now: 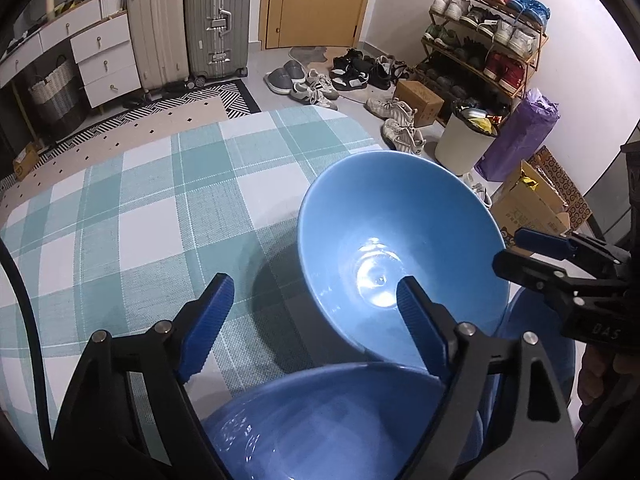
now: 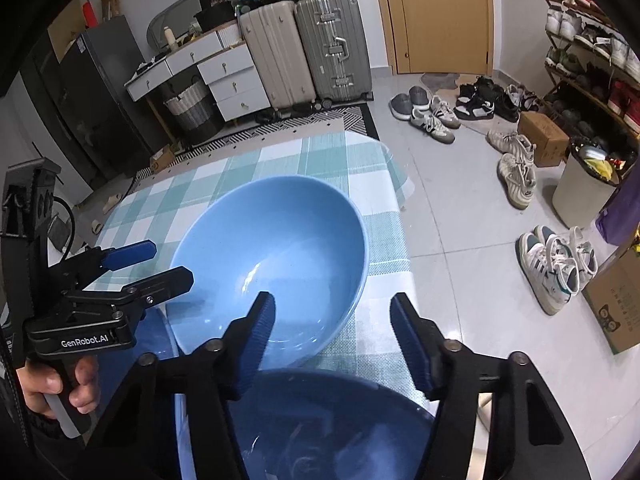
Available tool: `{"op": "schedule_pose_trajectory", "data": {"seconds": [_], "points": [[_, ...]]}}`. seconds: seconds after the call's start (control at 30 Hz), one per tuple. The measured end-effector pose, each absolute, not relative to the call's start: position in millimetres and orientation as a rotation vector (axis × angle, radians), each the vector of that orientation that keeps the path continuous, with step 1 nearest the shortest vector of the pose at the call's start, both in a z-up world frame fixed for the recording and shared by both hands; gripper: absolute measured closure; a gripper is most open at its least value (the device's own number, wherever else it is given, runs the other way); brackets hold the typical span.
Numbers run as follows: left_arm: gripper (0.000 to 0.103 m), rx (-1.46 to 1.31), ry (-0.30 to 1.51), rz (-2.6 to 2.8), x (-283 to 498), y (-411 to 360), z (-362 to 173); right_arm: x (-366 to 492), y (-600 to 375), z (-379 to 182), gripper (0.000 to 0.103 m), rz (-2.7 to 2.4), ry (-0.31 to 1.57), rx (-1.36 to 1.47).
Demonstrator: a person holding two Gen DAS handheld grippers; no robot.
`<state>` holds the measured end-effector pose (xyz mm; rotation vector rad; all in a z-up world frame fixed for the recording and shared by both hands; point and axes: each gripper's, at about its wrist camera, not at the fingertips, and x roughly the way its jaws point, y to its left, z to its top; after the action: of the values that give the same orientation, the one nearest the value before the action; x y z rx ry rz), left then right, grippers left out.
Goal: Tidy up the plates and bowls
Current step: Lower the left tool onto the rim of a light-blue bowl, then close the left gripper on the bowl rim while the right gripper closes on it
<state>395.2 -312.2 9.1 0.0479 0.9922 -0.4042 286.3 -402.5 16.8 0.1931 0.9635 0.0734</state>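
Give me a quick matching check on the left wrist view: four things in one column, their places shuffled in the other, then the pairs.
Things:
1. light blue bowl
2. dark blue bowl
3. white bin
4. grey suitcase

Places:
A. standing left of the wooden door
B. on the floor by the shoe rack
C. at the bottom edge of the view
D. on the checked tablecloth, mid-view

Pairs: 1-D, 2-C, 3-B, 4-A
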Motion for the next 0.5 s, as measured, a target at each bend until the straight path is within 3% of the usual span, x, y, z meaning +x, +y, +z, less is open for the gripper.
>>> {"op": "schedule_pose_trajectory", "data": {"seconds": [0.07, 0.13, 0.23, 0.33, 0.5], "points": [[0.027, 0.040, 0.997, -0.407, 399, -313, 6, 291, -403, 12, 0.055, 0.066, 0.976, 0.197], [0.042, 0.047, 1.009, -0.411, 397, -316, 6, 293, -404, 9, 0.059, 0.064, 0.984, 0.203], [0.056, 0.053, 1.022, -0.417, 400, -320, 2, 298, -406, 5, 0.064, 0.061, 0.992, 0.211], [0.072, 0.048, 1.036, -0.430, 400, -322, -1, 301, -407, 2, 0.080, 0.055, 0.996, 0.216], [0.084, 0.056, 1.040, -0.425, 401, -326, -5, 304, -408, -1, 0.086, 0.048, 1.004, 0.209]]}}
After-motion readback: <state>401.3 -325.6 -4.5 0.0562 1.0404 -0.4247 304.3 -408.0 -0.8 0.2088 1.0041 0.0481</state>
